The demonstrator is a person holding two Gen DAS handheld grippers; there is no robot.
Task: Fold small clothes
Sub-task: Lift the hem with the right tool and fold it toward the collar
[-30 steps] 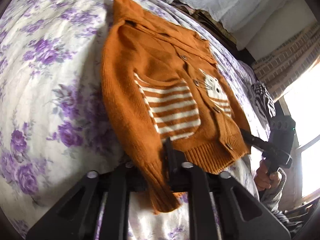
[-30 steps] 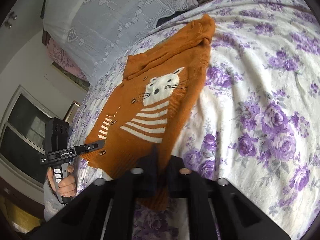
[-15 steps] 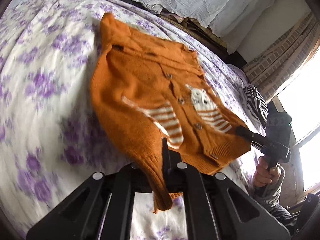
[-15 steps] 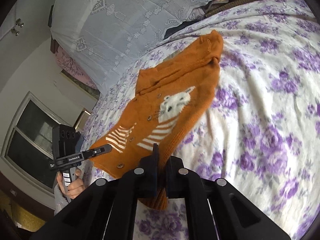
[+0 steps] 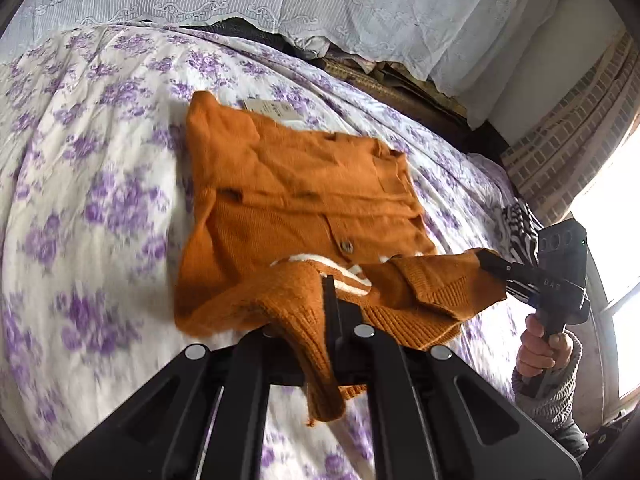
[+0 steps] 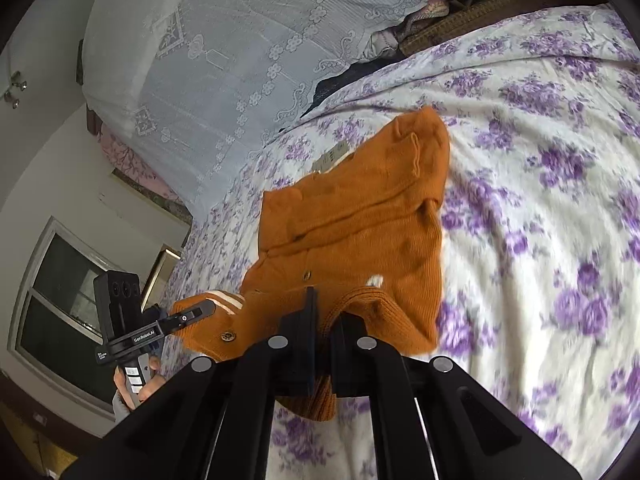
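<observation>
A small orange knitted cardigan (image 5: 296,200) with white stripes lies on the purple-flowered bedspread (image 5: 100,184). Its hem end is lifted and carried over its upper part, which stays flat on the bed. My left gripper (image 5: 320,320) is shut on one hem corner. My right gripper (image 6: 324,320) is shut on the other hem corner, and also shows in the left wrist view (image 5: 492,266). The left gripper also shows in the right wrist view (image 6: 200,314). The cardigan (image 6: 360,216) has its hood end far from me, with a paper tag (image 6: 330,158) beside the collar.
A white lace cover (image 5: 320,4) hangs over furniture behind the bed. A striped black-and-white cloth (image 5: 520,228) lies at the bed's right edge by a bright window. A dark window (image 6: 60,304) and wall stand to the left in the right wrist view.
Both grippers have lifted the hem end and carried it forward over the cardigan. The striped cat front is now mostly covered by the folded-over part.
</observation>
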